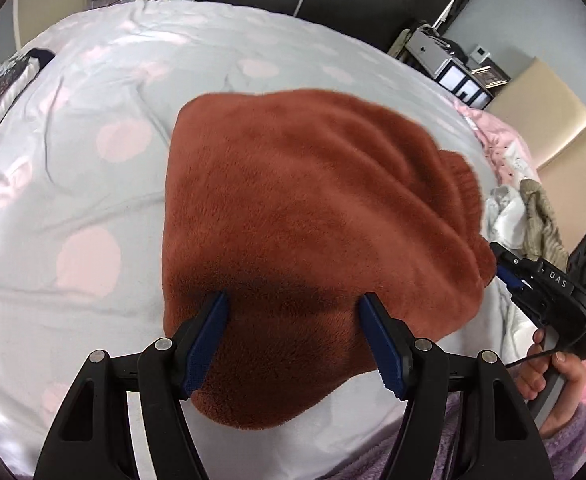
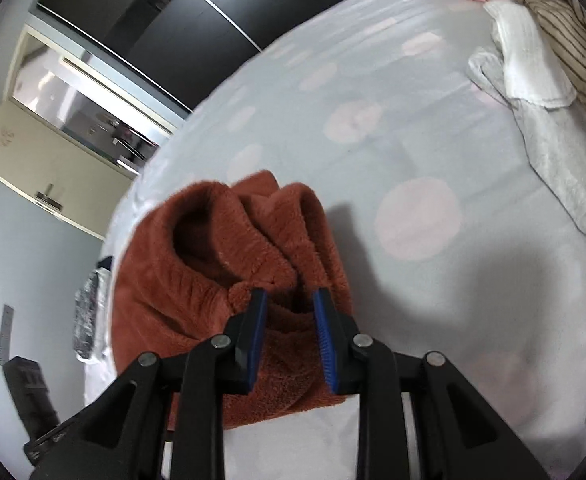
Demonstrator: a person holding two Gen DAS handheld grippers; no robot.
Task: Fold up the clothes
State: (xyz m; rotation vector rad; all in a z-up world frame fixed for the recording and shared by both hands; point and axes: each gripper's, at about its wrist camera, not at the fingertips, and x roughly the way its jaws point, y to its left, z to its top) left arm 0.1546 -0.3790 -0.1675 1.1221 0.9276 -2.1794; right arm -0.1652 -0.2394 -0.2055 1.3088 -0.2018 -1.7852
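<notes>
**Left tool spread above sweater; right tool pinching its edge**

Left tool [image 1: 295, 336]: pads well apart, nothing between them. It hangs over the near part of the rust-brown fleece sweater [image 1: 313, 200], casting a dark shadow on the pile; I cannot tell whether the tips touch the fabric.

Right tool [image 2: 289, 336]: pads drawn in around a bunched fold at the sweater's edge, fabric filling the gap, so I read it as clamped on the sweater. In the left wrist view this tool [image 1: 511, 276] sits at about 3 o'clock from the left tool, at the garment's right-hand corner, carried by a hand [image 1: 553, 376].

Sweater position: lying on the bed [image 1: 93, 160], on a grey cover with pale pink dots, already looking partly folded into a compact shape. In the left view its long axis runs roughly from 7 o'clock to 1 o'clock, with a ribbed cuff or hem [image 1: 463, 184] at about 2 o'clock.

Relation that matters: the free bulk of the sweater lies at 12 o'clock from the left tool, directly ahead. The left tool is nearer the near edge; the right already has its corner.

Other laundry [image 2: 533, 60] is piled well apart, at the bed's far right side.
</notes>
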